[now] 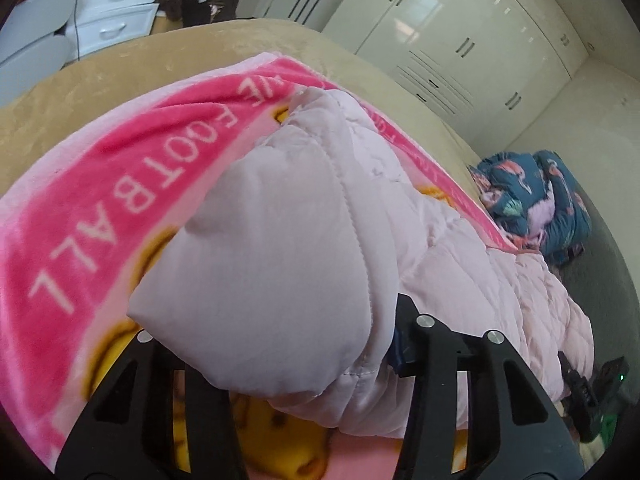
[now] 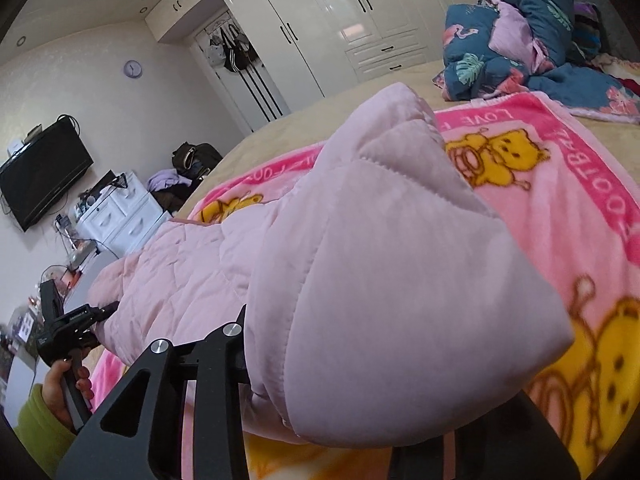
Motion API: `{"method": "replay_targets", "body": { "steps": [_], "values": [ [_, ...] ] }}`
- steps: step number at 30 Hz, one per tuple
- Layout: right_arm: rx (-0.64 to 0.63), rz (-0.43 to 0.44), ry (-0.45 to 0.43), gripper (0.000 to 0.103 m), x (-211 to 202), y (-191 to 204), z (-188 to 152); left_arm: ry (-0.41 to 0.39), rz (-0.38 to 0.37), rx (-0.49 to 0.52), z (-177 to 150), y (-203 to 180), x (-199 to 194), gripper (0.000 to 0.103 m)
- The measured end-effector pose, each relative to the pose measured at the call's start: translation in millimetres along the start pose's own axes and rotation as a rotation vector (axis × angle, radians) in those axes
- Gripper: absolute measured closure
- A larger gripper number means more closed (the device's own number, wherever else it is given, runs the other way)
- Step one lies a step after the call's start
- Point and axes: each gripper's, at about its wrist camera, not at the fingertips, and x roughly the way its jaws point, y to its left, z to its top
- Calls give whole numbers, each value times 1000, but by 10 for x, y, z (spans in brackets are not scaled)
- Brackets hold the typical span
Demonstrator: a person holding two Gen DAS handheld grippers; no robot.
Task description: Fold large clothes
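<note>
A pale pink quilted jacket (image 1: 280,248) lies across a pink bear-print blanket (image 1: 120,184) on the bed. In the left wrist view my left gripper (image 1: 300,364) is shut on one bunched end of the jacket, and that end hangs raised off the blanket. In the right wrist view my right gripper (image 2: 360,384) is shut on the other end of the jacket (image 2: 380,280), also raised; its right finger is mostly hidden under the fabric. The quilted body sags between the two ends. A hand in a green sleeve holds the left gripper (image 2: 64,328) at the far left.
The blanket (image 2: 568,208) covers a beige bed cover (image 1: 240,44). A blue flamingo-print quilt (image 2: 512,40) is heaped at the bed's head. White wardrobes (image 2: 320,8) line the far wall. White drawers (image 2: 120,216) and a wall television (image 2: 44,180) stand beyond the bed's foot.
</note>
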Motion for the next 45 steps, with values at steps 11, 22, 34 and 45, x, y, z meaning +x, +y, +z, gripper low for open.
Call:
{"method": "replay_targets", "body": {
  "steps": [11,22,34,45],
  "values": [
    [23,-23,20,69,-403,28,-412,15,-2,51,-357,106,-312,64],
    [169,-49,84,63,-390,-213,-719,17,41,108,-499,104,-363,58],
    [307,-90,139,28,-186,-464,-891,27,63,125,-550,151,-302,49],
    [383,-120,163,4,-432,-637,-991,48,66,105,-590,210,-328,36]
  ]
}}
